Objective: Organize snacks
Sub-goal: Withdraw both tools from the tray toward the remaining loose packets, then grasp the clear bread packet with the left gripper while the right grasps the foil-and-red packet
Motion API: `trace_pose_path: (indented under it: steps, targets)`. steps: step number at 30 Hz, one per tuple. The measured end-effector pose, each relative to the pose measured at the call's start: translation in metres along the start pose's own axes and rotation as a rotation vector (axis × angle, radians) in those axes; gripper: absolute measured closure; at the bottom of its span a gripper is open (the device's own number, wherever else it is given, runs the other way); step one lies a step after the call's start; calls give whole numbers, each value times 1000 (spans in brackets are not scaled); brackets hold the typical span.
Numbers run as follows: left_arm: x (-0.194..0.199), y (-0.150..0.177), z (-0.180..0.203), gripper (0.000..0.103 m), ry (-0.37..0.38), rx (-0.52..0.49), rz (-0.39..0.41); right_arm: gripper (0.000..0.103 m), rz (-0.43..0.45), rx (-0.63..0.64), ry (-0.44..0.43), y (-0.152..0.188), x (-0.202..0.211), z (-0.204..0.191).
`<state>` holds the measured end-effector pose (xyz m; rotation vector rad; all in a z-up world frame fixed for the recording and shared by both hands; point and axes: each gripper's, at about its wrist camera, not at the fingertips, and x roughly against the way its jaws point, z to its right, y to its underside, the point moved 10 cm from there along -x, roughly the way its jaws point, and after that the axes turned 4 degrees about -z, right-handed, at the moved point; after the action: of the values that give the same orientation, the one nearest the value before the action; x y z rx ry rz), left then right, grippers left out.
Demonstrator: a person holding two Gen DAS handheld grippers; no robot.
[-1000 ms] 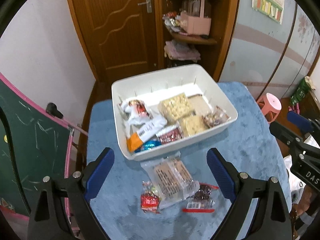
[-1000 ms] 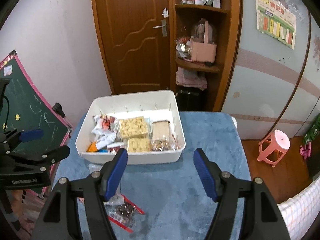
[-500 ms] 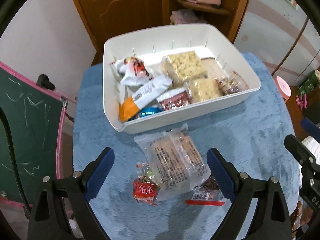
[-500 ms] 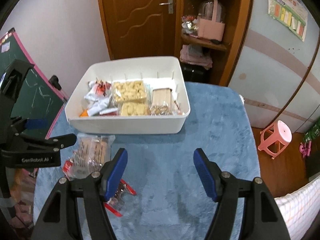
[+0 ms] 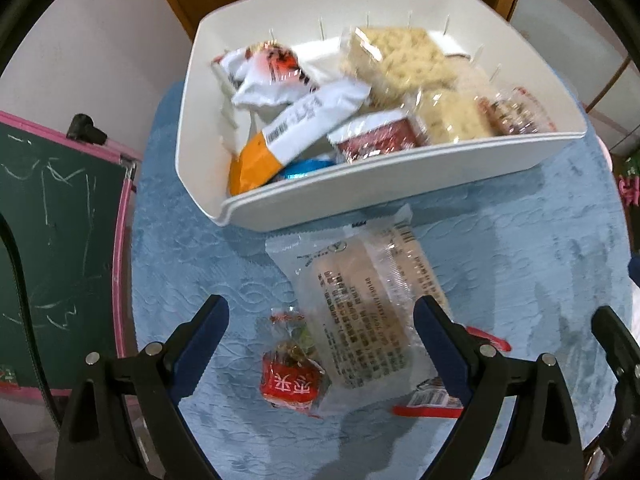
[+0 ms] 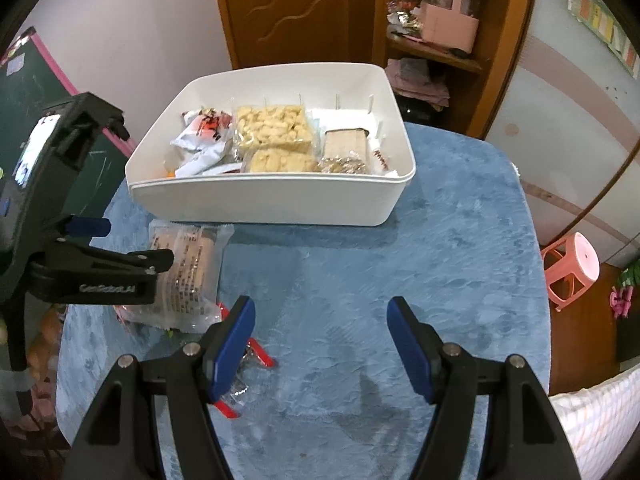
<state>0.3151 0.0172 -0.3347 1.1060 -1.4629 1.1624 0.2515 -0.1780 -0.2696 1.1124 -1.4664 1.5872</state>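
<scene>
A white bin (image 5: 400, 196) (image 6: 260, 204) holding several snack packets stands on the blue table. In front of it lie a clear-wrapped cake packet (image 5: 372, 316) (image 6: 188, 276), a small red candy packet (image 5: 292, 380) and a red-edged clear packet (image 5: 432, 404) (image 6: 244, 364). My left gripper (image 5: 320, 332) is open, low over the cake and candy packets, its fingers either side of them. My right gripper (image 6: 320, 344) is open and empty over bare table, to the right of the loose packets. The left gripper's body (image 6: 80, 264) shows in the right wrist view.
A green chalkboard with a pink frame (image 5: 60, 220) leans at the table's left edge. A wooden door and shelf (image 6: 432, 40) stand behind the table. A pink stool (image 6: 572, 268) is on the floor to the right. The table's right half (image 6: 460, 260) is bare blue cloth.
Both grippers have moved down and forward toward the table. The left one now hangs close over the loose packets; the bin fills more of its view. Both stay open.
</scene>
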Motion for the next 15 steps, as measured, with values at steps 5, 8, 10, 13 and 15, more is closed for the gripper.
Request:
trace_pose_path:
  steps: [5, 8, 10, 13, 15]
  targets:
    - [-13, -1, -3, 10, 26, 29, -19, 34, -19, 19, -19, 2, -8, -5]
    - [-17, -2, -6, 6, 41, 46, -27, 34, -33, 35, -30, 3, -15, -9]
    - [-21, -3, -7, 4, 58, 63, -39, 34, -41, 47, -33, 4, -19, -12]
    - [-30, -2, -9, 3, 112, 98, -66, 34, -49, 60, -42, 5, -23, -16]
    - [-34, -1, -8, 3, 143, 123, -84, 34, -54, 66, -49, 6, -25, -19]
